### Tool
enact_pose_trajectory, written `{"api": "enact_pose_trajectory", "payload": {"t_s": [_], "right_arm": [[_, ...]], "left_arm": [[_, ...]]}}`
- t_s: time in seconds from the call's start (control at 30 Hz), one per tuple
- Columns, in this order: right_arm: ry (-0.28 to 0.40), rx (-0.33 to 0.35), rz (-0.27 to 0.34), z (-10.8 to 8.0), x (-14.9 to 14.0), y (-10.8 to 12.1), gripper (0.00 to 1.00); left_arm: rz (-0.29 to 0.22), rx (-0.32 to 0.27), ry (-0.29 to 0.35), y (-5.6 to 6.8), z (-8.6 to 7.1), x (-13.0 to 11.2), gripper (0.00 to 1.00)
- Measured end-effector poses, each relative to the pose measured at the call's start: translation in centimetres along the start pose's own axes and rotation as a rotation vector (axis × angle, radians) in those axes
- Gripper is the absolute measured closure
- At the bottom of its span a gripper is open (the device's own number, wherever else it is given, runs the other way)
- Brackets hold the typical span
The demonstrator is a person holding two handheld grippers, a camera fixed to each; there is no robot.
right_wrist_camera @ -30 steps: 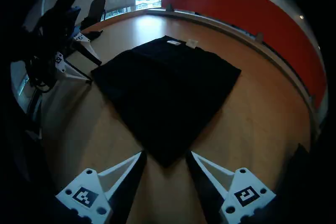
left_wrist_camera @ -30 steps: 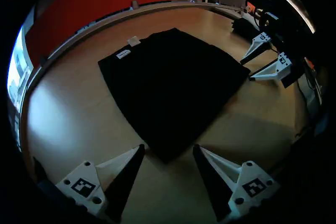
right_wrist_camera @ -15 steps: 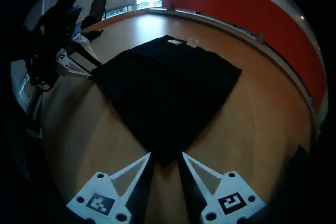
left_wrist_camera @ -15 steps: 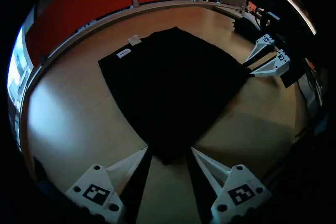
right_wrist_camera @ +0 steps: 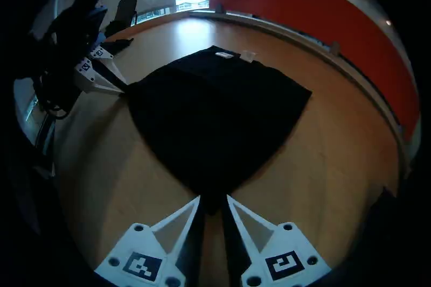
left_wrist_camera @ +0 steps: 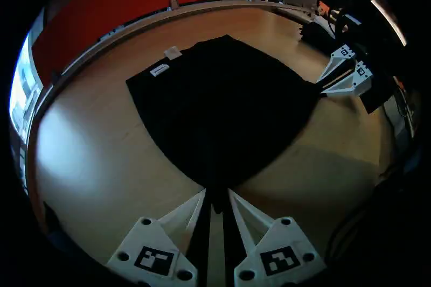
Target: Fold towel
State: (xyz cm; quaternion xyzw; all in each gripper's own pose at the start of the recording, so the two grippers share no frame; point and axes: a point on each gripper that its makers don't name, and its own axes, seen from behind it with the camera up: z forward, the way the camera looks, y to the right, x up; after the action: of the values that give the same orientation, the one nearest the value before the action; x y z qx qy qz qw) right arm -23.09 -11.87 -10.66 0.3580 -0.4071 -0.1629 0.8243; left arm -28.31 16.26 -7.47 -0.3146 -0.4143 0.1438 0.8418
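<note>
While the black towel [left_wrist_camera: 226, 104] is lying flat in the middle of the desk [left_wrist_camera: 91, 147], both grippers are holding it by neighbouring corners. The left gripper [left_wrist_camera: 215, 205] is pinching the corner nearest its camera, its jaws drawn nearly together and the cloth bunching into a narrow strip between them. The right gripper [right_wrist_camera: 213, 207] is clamping its own near corner the same way. In the left gripper view, the right gripper is sitting at the towel's right corner, and a white tag [left_wrist_camera: 159, 70] is lying on the far-left corner, toward the desk's far edge.
</note>
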Motion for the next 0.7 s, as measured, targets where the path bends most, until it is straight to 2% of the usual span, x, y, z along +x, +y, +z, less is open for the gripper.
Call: {"api": "enact_pose_trajectory", "payload": {"t_s": [0.37, 0.7], "right_arm": [[0.029, -0.005, 0.018, -1.1, 1.0, 0.1, 0.81], [0.064, -0.023, 0.016, -3.3, 2.7, 0.2, 0.81]], "left_arm": [[-0.024, -0.008, -0.009, 0.2, -0.6, 0.3, 0.88], [-0.049, -0.007, 0.016, 0.3, -3.3, 1.9, 0.88]]}}
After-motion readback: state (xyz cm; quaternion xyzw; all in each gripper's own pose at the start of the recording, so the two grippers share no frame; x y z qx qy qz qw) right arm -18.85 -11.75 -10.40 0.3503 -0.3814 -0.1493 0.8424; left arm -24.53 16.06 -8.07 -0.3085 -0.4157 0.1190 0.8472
